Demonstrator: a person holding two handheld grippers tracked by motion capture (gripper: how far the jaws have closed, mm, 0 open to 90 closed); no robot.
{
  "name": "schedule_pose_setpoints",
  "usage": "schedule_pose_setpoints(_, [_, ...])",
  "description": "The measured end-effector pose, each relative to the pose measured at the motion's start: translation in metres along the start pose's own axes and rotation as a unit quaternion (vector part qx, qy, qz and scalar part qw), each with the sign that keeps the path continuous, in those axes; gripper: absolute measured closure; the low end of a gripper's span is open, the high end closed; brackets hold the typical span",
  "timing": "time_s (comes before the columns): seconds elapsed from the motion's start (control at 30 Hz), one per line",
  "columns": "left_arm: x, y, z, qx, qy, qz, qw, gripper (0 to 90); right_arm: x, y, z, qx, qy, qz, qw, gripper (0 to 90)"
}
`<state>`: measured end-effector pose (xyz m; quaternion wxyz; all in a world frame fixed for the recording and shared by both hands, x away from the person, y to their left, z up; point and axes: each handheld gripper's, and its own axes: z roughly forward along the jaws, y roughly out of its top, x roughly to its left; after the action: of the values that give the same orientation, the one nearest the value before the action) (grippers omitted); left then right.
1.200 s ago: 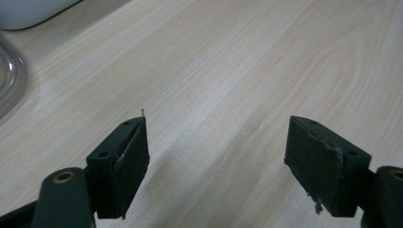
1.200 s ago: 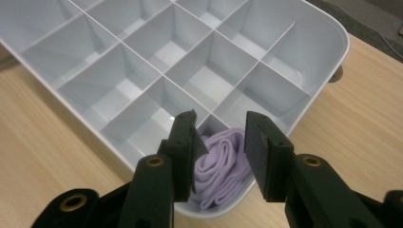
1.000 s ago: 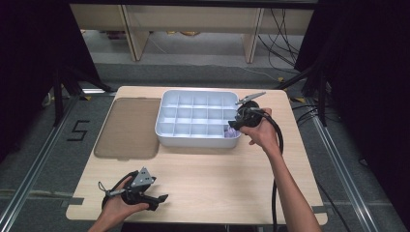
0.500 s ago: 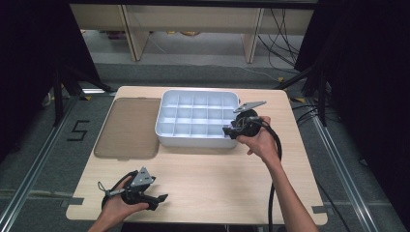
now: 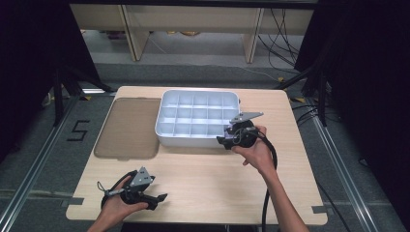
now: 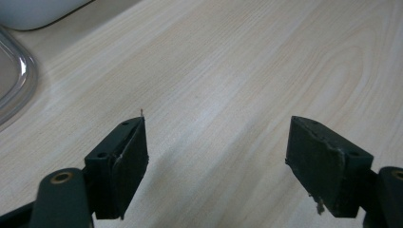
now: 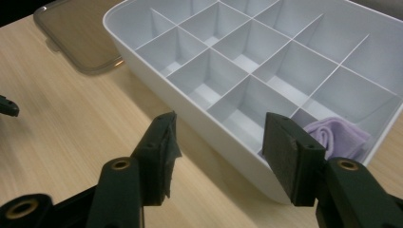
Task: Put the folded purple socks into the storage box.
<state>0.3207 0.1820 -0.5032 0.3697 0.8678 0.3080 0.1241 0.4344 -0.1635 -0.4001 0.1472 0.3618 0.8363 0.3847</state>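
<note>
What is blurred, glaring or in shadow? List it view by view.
High view: table evenly lit, surroundings dark. Left gripper view: near fingers soft, glare streak on the clear lid. Right gripper view: divided tray sharp, its shadow on the wood, fingers slightly blurred.

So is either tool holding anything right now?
No. The left tool is open over bare wood; the right tool is open, empty, beside the white compartment tray.

Two handheld black grippers, the left gripper (image 5: pixel 162 197) and the right gripper (image 5: pixel 221 140), each carry a grey three-cornered plate (image 5: pixel 140 177) on top and trail a thick black cable (image 5: pixel 272 153). Each has two blocky black jaws with small screw holes and brass-coloured pivot rivets (image 6: pixel 62 177). The person's forearms are bare, with no sleeves visible.
</note>
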Motion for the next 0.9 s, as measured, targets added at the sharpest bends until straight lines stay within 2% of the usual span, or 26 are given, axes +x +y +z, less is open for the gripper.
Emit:
schedule_pose_setpoints(0.07, [0.000,0.000,0.000,-0.001,0.001,-0.003,1.0000,21.4,0.005,-0.004,0.000,-0.008,0.005,-0.002,1.0000,44.9])
schedule_pose_setpoints(0.1, [-0.001,0.000,0.000,-0.003,0.000,-0.004,1.0000,21.4,0.008,-0.006,-0.001,-0.006,0.011,0.008,0.9999,44.7])
schedule_pose_setpoints(0.13, [-0.001,0.000,0.000,-0.001,-0.001,-0.003,1.0000,21.4,0.009,-0.007,0.001,-0.012,0.011,0.002,0.9999,43.5])
schedule_pose_setpoints(0.17, [-0.001,0.000,0.001,0.001,0.001,-0.007,1.0000,21.4,0.011,-0.008,0.002,-0.006,0.016,-0.002,0.9998,42.8])
schedule_pose_setpoints(0.2, [-0.001,0.000,0.000,-0.001,0.002,0.002,1.0000,21.4,0.012,-0.008,0.003,-0.013,0.017,-0.004,0.9998,42.7])
schedule_pose_setpoints(0.33, [-0.001,0.000,0.000,-0.003,-0.003,0.003,1.0000,21.4,0.018,-0.010,0.003,-0.021,0.016,-0.003,0.9996,41.0])
schedule_pose_setpoints(0.37, [-0.001,0.000,0.000,-0.005,-0.003,-0.002,1.0000,21.4,0.019,-0.010,0.002,-0.017,0.022,0.001,0.9996,40.8])
schedule_pose_setpoints(0.4, [-0.001,0.000,0.001,-0.010,-0.005,-0.013,0.9999,21.4,0.020,-0.010,0.002,-0.021,0.022,-0.005,0.9995,40.4])
schedule_pose_setpoints(0.43, [0.001,0.000,0.000,-0.004,0.002,-0.001,1.0000,21.4,0.022,-0.011,0.002,-0.027,0.018,-0.005,0.9995,39.9])
schedule_pose_setpoints(0.47, [0.002,0.000,-0.001,-0.002,0.002,0.001,1.0000,21.4,0.023,-0.011,0.001,-0.025,0.020,-0.005,0.9995,39.3])
schedule_pose_setpoints(0.5, [0.001,0.000,-0.001,-0.006,-0.002,-0.011,0.9999,21.4,0.025,-0.012,0.001,-0.023,0.022,-0.006,0.9995,39.2])
schedule_pose_setpoints(0.53, [0.002,0.000,-0.001,-0.005,0.004,-0.004,1.0000,21.3,0.029,-0.014,0.001,-0.016,0.025,0.000,0.9996,38.3])
schedule_pose_setpoints(0.6, [0.003,0.000,-0.001,-0.008,0.002,-0.006,1.0000,21.3,0.029,-0.016,0.002,-0.022,0.023,-0.015,0.9994,37.1])
schedule_pose_setpoints(0.63, [0.002,-0.001,-0.001,-0.009,0.001,-0.014,0.9999,21.3,0.032,-0.018,0.003,-0.017,0.030,-0.007,0.9994,36.7])
schedule_pose_setpoints(0.67, [0.002,-0.001,-0.001,-0.008,0.001,-0.013,0.9999,21.3,0.032,-0.019,0.003,-0.015,0.026,-0.013,0.9995,35.8])
schedule_pose_setpoints(0.7, [0.002,-0.001,-0.001,-0.008,0.002,-0.011,0.9999,21.3,0.033,-0.020,0.003,-0.009,0.026,-0.007,0.9996,35.4])
schedule_pose_setpoints(0.73, [0.003,0.000,-0.002,-0.008,0.002,-0.001,1.0000,21.2,0.033,-0.021,0.005,-0.017,0.030,-0.014,0.9993,35.2])
schedule_pose_setpoints(0.83, [0.004,0.000,-0.002,-0.006,0.004,0.002,1.0000,21.3,0.036,-0.024,0.005,-0.007,0.026,-0.009,0.9996,33.8])
schedule_pose_setpoints(0.9, [0.003,0.000,-0.002,-0.006,0.005,-0.001,1.0000,21.2,0.037,-0.026,0.007,-0.009,0.033,-0.008,0.9994,33.5])
